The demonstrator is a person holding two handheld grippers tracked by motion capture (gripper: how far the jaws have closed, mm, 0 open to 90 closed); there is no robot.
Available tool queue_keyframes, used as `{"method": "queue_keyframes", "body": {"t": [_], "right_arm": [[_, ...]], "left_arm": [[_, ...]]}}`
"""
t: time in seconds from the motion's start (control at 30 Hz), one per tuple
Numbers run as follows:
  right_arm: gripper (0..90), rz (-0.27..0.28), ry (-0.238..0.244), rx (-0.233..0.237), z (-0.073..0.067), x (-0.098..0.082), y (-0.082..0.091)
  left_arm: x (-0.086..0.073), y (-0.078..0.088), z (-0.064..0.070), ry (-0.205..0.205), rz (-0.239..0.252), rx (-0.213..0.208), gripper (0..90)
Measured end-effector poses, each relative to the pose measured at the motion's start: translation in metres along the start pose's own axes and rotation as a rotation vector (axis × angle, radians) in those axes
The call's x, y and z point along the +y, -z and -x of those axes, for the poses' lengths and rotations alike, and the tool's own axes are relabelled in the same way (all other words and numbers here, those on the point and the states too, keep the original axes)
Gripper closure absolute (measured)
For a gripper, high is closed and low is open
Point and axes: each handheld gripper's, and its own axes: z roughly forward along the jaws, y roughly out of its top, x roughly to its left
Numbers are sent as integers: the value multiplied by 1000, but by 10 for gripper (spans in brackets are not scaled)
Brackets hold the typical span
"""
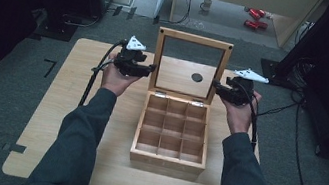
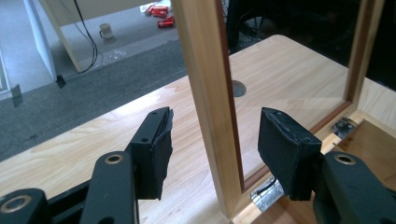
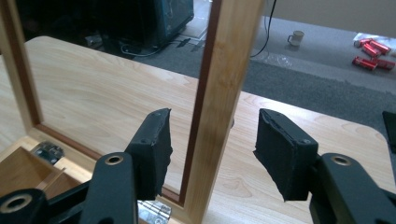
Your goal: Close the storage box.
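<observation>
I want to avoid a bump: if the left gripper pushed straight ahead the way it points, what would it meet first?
The left gripper would meet the lid's side rail, standing between its open jaws, probably against the gripper body.

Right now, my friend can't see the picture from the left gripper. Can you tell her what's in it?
Two black gripper fingers stand open on either side of the upright wooden lid of a box, not touching it. Behind the lid lies a pale wooden table, and farther off a grey floor with a mug and red cans.
</observation>
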Motion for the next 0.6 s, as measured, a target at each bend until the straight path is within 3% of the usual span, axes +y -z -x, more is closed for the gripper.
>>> {"method": "queue_keyframes", "body": {"t": [0.13,0.57,0.6], "right_arm": [[430,-12,-30,20,2,-3,-10],[440,-31,-36,34,4,-7,-26],[448,-32,-45,34,5,-7,-28]], "left_arm": [[-3,-11,1,10,-16,-15,450],[-7,-29,2,42,-25,-20,480],[-7,-32,2,36,-42,-18,492]]}}
